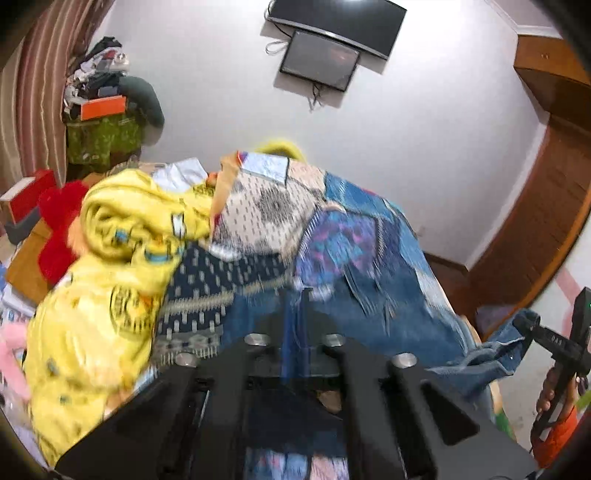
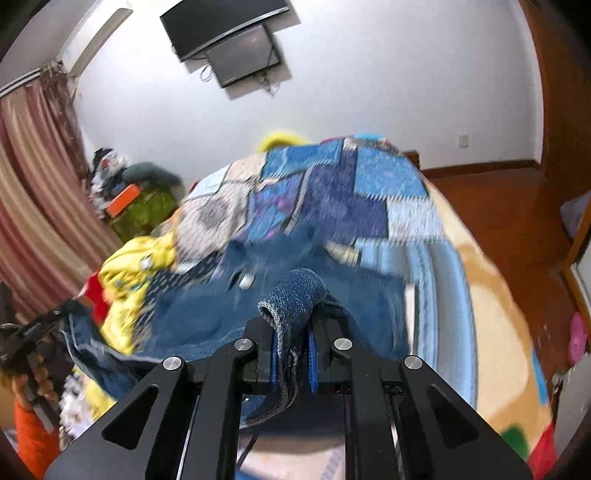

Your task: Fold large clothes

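A blue denim garment (image 1: pixel 480 354) hangs stretched between my two grippers above the bed. In the left wrist view my left gripper (image 1: pixel 295 297) is shut on a blurred edge of the denim. At the right edge of that view a hand in an orange sleeve holds my right gripper (image 1: pixel 526 323), which pinches the garment's other end. In the right wrist view my right gripper (image 2: pixel 291 326) is shut on a folded denim band (image 2: pixel 295 291) that curls over its fingertips. The left gripper (image 2: pixel 68 308) grips the denim (image 2: pixel 207 314) at the far left of that view.
A patchwork quilt (image 2: pixel 332 192) covers the bed. Beside it lie heaped yellow clothes (image 1: pixel 122 229) and a red item (image 1: pixel 59 229). A cluttered stand with an orange box (image 1: pixel 103 107) is by the striped curtain (image 2: pixel 33 177). Screens (image 1: pixel 332 33) hang on the wall, with wooden furniture (image 1: pixel 535 221) on the right.
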A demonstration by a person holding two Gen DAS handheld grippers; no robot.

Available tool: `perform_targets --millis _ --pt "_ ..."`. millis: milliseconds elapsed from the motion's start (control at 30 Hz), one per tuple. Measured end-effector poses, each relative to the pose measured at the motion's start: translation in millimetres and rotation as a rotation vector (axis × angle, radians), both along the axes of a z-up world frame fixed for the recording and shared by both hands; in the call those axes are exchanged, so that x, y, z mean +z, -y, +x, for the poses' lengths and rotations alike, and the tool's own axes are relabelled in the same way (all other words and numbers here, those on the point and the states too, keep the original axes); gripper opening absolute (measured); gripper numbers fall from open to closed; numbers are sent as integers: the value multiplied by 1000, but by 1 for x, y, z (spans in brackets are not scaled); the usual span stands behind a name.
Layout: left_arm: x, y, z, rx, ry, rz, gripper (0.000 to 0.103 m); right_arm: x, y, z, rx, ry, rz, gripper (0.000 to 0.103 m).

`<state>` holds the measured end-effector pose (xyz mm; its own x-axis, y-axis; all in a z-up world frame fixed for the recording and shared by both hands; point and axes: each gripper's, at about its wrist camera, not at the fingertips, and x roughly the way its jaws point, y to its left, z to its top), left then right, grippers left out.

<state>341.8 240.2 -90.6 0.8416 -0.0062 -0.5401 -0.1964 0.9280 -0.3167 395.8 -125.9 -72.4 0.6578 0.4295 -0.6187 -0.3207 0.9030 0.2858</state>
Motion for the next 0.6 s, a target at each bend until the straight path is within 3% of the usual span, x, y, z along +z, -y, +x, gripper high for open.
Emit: perform_targets --millis 167,300,433,567,600 --pt "-20 -14 70 53 -69 96 0 -34 -28 54 -14 -61 -87 10" --pt "-57 -22 96 19 -163 78 0 -78 -37 88 -73 -134 -156 10" --pt "-105 -20 101 -34 -285 26 1 -107 -21 110 -99 -249 -108 11" --pt "-150 -8 104 -114 -427 9 4 -105 -9 116 -74 -312 -40 14" --pt "-159 -3 103 -132 -455 17 10 -102 -7 117 -66 -321 -34 15"
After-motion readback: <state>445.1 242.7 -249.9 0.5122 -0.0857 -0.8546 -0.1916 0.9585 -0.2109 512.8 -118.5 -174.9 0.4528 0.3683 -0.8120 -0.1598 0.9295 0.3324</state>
